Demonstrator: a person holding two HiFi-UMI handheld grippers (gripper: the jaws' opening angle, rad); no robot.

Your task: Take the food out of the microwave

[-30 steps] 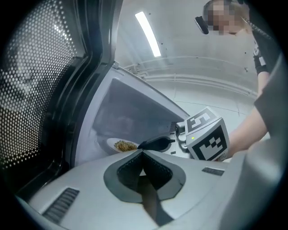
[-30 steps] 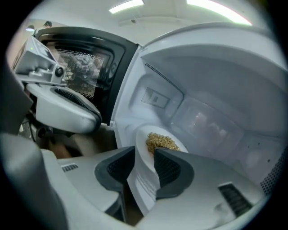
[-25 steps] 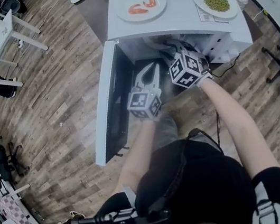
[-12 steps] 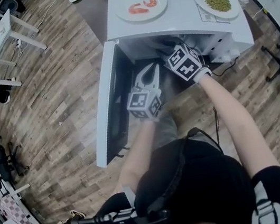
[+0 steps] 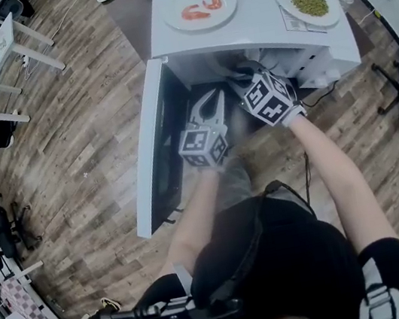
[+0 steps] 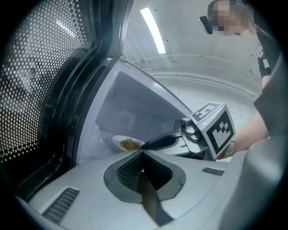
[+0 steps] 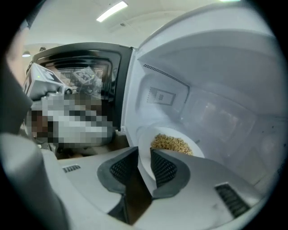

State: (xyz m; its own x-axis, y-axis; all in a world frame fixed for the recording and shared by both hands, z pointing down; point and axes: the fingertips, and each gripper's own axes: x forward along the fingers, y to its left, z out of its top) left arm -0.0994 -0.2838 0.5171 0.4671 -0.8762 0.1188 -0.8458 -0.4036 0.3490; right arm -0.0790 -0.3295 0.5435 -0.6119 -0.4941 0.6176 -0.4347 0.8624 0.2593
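A white plate (image 7: 197,148) of brown grain food (image 7: 171,143) sits on the floor of the open microwave (image 5: 254,38). My right gripper (image 7: 144,151) reaches into the cavity. Its jaws are closing with the plate's near rim between them, and both pads lie against that rim. The left gripper view shows the same plate (image 6: 118,143) and the right gripper (image 6: 150,144) at its edge. My left gripper (image 6: 142,152) is shut on nothing and hangs level just outside the opening, beside the door. In the head view it (image 5: 208,101) stands left of the right gripper's marker cube (image 5: 269,97).
The microwave door (image 5: 151,152) hangs wide open at the left, close by my left gripper. On top of the microwave stand a plate of shrimp (image 5: 199,4) and a plate of green peas (image 5: 307,0). Wood floor lies around it; desks stand far left.
The right gripper's marker cube has rolled and shifted slightly at the microwave's mouth. The left gripper has stayed where it was.
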